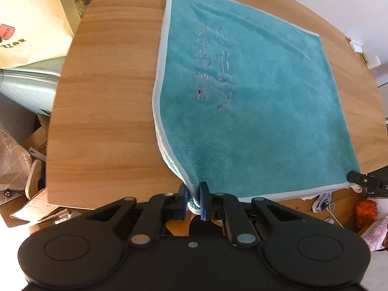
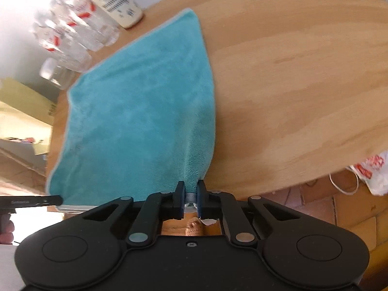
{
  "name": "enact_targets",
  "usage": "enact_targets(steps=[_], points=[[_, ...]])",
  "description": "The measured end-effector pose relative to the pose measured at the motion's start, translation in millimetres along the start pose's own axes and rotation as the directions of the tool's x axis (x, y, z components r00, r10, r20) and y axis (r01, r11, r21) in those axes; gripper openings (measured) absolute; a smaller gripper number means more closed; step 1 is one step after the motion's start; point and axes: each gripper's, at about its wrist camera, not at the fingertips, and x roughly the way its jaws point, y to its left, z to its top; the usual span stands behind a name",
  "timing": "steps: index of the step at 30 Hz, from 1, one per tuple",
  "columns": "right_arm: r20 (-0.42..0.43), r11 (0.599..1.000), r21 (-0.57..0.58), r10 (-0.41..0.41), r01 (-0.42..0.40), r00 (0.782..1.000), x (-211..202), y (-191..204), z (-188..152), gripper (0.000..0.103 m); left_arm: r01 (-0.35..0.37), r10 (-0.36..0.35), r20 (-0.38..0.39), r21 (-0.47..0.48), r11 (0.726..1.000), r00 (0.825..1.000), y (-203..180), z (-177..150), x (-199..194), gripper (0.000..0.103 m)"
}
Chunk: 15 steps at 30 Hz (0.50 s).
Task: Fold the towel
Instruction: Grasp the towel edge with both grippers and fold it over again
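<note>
Teal towel [image 1: 254,101] lies spread on the wooden table [image 1: 104,97]; our left gripper [image 1: 193,200] and right gripper [image 2: 190,200] each pinch a near corner. We should lift evenly, keeping the hem taut.

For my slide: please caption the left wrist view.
Left tongs pinch the teal towel's near corner at the wooden table edge.

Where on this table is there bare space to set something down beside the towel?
Bare table lies left of the towel, and a wide bare stretch lies on its right. The far edge is crowded: clear bottles and a cup.
</note>
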Motion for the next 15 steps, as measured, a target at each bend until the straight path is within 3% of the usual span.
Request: enact_targets(steps=[6,15], points=[[0.051,0.999,-0.03,0.047,-0.045,0.998,-26,15,28,0.009,0.014,-0.014,0.048,0.008,1.0,0.999,-5,11,-32,0.009],[0.116,0.992,-0.027,0.128,-0.125,0.985,-35,13,82,0.009,-0.015,0.024,0.151,-0.059,0.998,0.988,-16,43,-47,0.009]])
